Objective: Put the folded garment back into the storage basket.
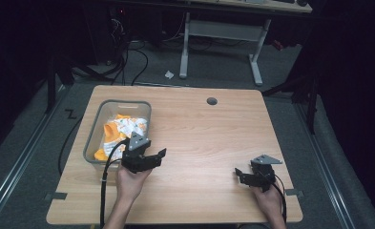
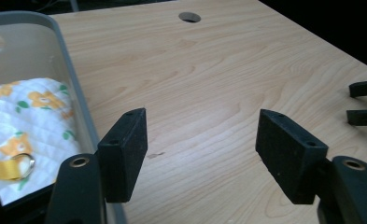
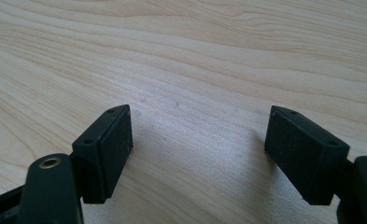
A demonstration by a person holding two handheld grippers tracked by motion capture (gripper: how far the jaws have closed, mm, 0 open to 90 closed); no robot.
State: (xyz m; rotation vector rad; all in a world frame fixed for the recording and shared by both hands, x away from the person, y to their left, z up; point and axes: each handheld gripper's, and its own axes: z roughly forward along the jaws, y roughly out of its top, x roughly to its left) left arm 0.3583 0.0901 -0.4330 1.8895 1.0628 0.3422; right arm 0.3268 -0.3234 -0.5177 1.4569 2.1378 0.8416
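A clear plastic bin (image 1: pixel 99 114) stands at the table's left and holds a crumpled white cloth with orange flowers (image 1: pixel 123 129). In the left gripper view the bin's grey rim (image 2: pixel 71 70) runs down the left side, with the cloth (image 2: pixel 27 116) and a yellow strap with a metal ring (image 2: pixel 13 165) inside. My left gripper (image 1: pixel 156 156) hovers open just right of the bin, over bare wood, nothing between its jaws (image 2: pixel 202 149). My right gripper (image 1: pixel 239 174) is open near the table's front right, low over bare wood (image 3: pixel 197 149). Its two fingers (image 2: pixel 364 100) show in the left gripper view.
The wooden table (image 1: pixel 199 133) has a round cable hole (image 1: pixel 212 101) at the back middle. Beyond the table stand a white desk frame (image 1: pixel 221 40) and floor cables (image 1: pixel 128 52). Grey tape marks (image 1: pixel 56 196) sit at the front corners.
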